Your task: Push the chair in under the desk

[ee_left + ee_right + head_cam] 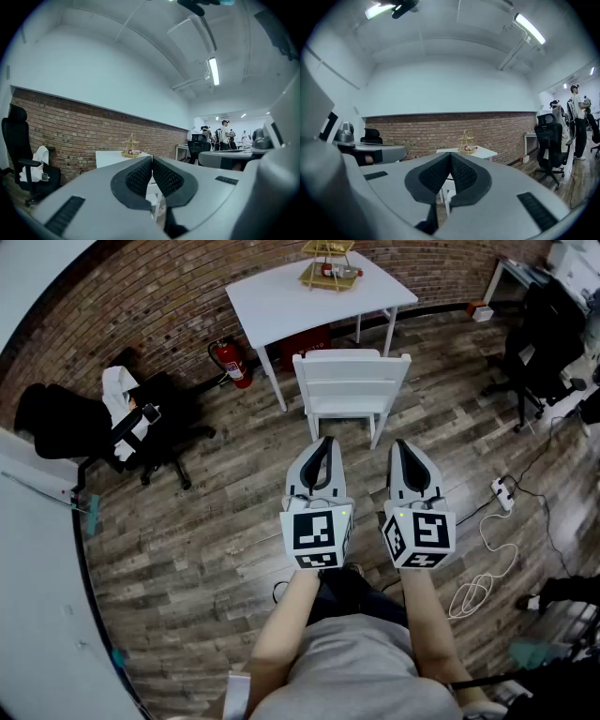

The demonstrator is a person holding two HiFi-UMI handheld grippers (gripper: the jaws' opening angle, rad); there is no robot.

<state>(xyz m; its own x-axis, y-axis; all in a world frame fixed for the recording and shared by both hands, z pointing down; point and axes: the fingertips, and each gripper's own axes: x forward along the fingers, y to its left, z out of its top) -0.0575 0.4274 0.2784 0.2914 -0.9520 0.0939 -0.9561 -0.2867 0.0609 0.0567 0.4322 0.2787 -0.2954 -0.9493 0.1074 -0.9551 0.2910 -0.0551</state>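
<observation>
Over on the far left, a black office chair (pixel 103 423) is sitting against the brick wall (pixel 141 296) with something white draped over it, and a red fire extinguisher (pixel 228 360) is standing on the wooden floor (pixel 206 521) just beside the near left leg of the white desk (pixel 309 292). On that desk a small tiered basket stand (pixel 330 266) is sitting near the wall side. Now the one that matters: the white chair (pixel 352 385) is standing on the floor just in front of the desk, pulled out, its slatted back facing the person and its seat pointing toward the desk. The left gripper (pixel 325 440) is hovering short of the chair back, not touching it, and in its own view the left gripper (pixel 152 159) is showing its two dark pads pressed together with nothing between them. Right beside it the right gripper (pixel 401 442) is hanging level with its partner, also clear of the chair, and the right gripper view is telling the same story: the right gripper (pixel 451 155) is fully closed and holding nothing, with the desk and basket stand peeking over the tips. Further right, a white power strip (pixel 503 493) is lying on the boards with a looped white cable (pixel 478 587) trailing toward the person, and a second black office chair (pixel 544 343) is standing at the far right edge.
</observation>
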